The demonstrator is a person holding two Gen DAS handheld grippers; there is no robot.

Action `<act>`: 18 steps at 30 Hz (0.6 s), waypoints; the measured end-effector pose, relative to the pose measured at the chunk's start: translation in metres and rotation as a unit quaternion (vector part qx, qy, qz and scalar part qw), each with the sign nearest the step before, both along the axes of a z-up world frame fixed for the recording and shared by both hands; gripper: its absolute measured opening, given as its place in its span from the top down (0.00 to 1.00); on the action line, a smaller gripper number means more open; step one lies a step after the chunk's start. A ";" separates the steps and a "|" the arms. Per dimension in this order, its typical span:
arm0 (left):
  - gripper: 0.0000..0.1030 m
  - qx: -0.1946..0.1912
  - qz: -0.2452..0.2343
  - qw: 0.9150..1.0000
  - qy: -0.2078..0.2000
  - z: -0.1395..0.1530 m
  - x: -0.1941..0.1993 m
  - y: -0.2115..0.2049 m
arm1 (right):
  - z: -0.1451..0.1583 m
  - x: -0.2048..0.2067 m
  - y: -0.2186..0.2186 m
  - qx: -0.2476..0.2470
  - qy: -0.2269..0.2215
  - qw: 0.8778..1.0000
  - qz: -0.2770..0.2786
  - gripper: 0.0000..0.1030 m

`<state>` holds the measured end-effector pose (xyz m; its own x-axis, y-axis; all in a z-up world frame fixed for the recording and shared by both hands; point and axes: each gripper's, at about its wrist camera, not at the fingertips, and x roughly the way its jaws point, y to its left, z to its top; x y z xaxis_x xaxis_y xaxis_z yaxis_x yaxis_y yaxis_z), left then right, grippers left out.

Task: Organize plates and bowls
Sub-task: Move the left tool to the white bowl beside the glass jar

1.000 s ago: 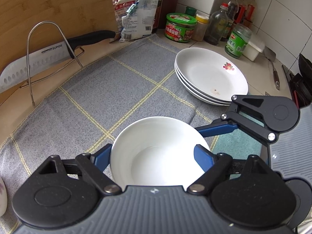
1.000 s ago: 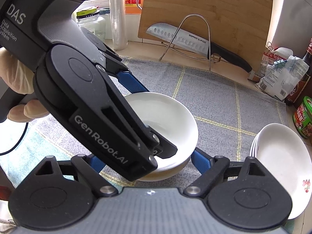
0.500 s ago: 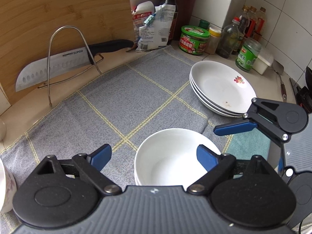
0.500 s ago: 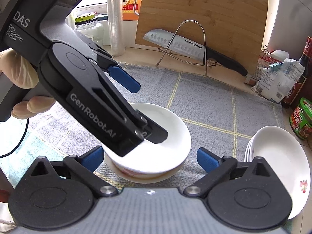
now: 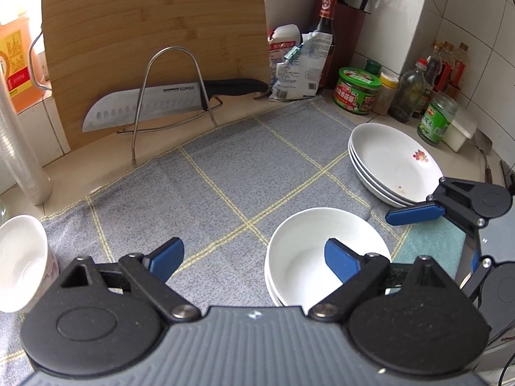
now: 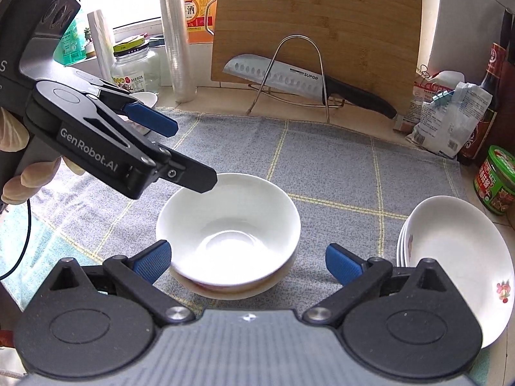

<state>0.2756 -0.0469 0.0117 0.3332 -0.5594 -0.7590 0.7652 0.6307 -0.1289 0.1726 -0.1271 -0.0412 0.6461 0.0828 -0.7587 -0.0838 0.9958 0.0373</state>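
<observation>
two bowls (image 6: 227, 225) nested mid-cloth (image 5: 225, 173), saving space; plates (image 5: 394, 164) stacked at 2 o'clock. left gripper (image 5: 254, 254), right gripper (image 6: 248, 259): fingers wide apart, holding nothing.

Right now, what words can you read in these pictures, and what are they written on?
"SUPOR": on the knife blade.
"GenRobot.AI": on the left tongs, seen from the right wrist.
"酒": on the yellow bottle by the window.
The packets, the green jar and the other bottles carry print too small to read.
</observation>
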 end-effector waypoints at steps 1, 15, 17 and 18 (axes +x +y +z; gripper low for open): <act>0.09 0.000 0.004 1.000 0.002 -0.001 0.000 0.002 | 0.000 0.000 0.001 0.000 0.000 1.000 0.002 0.00; 0.03 0.018 0.072 0.997 -0.032 0.000 -0.015 0.054 | 0.016 0.005 0.015 -0.010 -0.039 0.999 0.019 0.00; 0.03 0.016 0.078 0.996 -0.039 0.000 -0.013 0.069 | 0.017 0.010 0.022 -0.007 -0.041 0.999 0.016 0.00; 0.02 0.015 0.082 0.996 -0.041 0.000 -0.011 0.078 | 0.018 0.014 0.029 -0.006 -0.043 0.999 0.014 0.00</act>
